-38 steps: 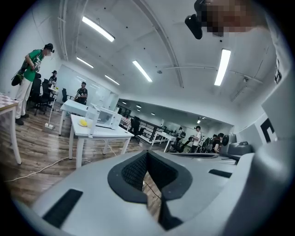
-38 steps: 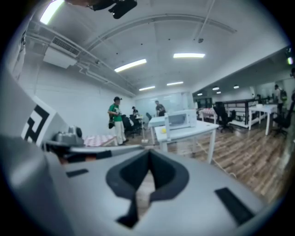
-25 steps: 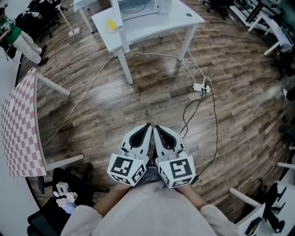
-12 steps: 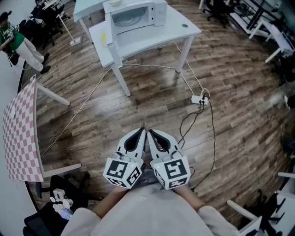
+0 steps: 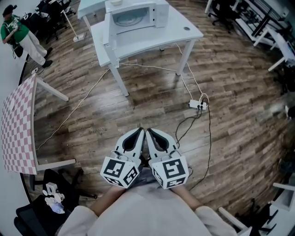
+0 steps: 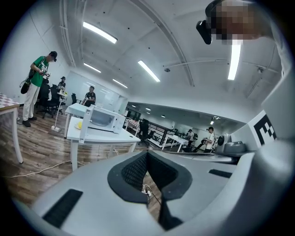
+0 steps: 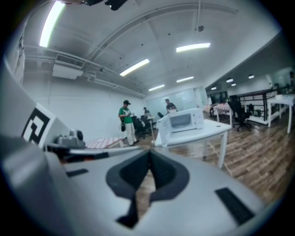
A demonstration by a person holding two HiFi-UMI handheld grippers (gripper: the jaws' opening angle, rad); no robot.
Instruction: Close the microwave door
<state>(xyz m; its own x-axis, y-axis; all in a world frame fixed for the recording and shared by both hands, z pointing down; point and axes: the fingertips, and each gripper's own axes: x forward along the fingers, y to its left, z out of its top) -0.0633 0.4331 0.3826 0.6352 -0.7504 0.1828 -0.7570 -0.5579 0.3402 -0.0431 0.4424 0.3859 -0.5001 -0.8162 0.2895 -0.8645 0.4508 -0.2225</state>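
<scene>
Open white microwave (image 5: pixel 137 14), well apart.
I hold my left gripper (image 5: pixel 140 132) and right gripper (image 5: pixel 149 132) pinched together, empty: its door (image 5: pixel 110 28) is beyond reach.

From the head we look steeply down on the floor (image 5: pixel 138 101), the counter (image 5: pixel 184 28) well ahead. Cameras on the left hand-held gripper (image 5: pixel 139 133) and right hand-held gripper (image 5: pixel 149 133) look low, forward; all share the far microwave (image 5: pixel 136 14).
</scene>
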